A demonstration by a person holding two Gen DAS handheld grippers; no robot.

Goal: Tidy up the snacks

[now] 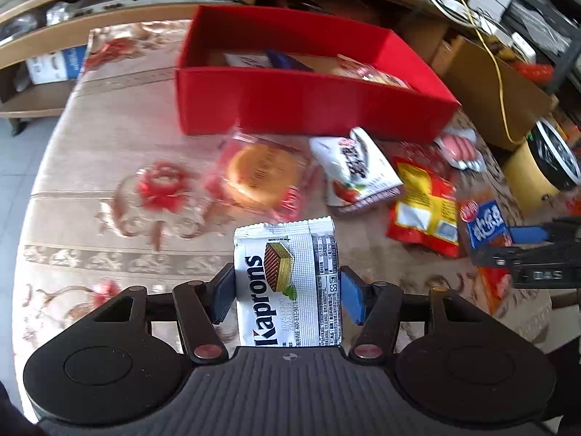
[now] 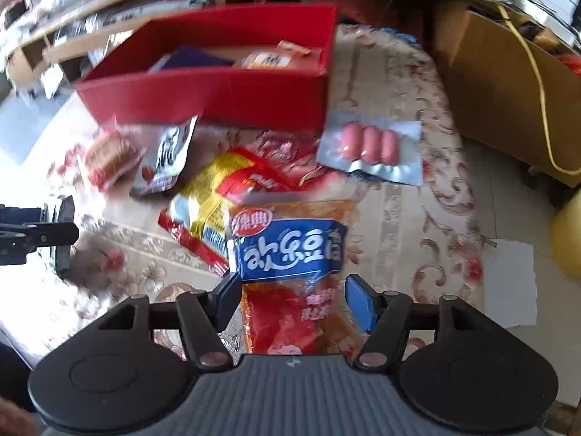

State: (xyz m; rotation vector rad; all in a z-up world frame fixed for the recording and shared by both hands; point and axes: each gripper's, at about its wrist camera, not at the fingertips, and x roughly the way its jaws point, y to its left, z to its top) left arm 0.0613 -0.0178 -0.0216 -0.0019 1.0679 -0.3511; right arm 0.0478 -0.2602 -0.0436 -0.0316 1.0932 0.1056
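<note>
left gripper [image 1: 287, 289]: jaws clamped on white Kaprons wafer packet [image 1: 287, 283], short of open red cardboard box [image 1: 312, 103] | right gripper [image 2: 292, 299]: jaws apart around orange-and-blue bean-snack bag [image 2: 290, 250] lying on patterned tablecloth [image 2: 392, 218] | risk: slippery film likely slips; bag overlaps red-and-yellow packet [image 2: 210, 210], may drag it

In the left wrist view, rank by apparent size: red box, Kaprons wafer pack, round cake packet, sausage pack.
1. red box
2. Kaprons wafer pack, though nearness to the camera inflates it
3. round cake packet, too close to the wafer pack to rank firmly
4. sausage pack
</note>
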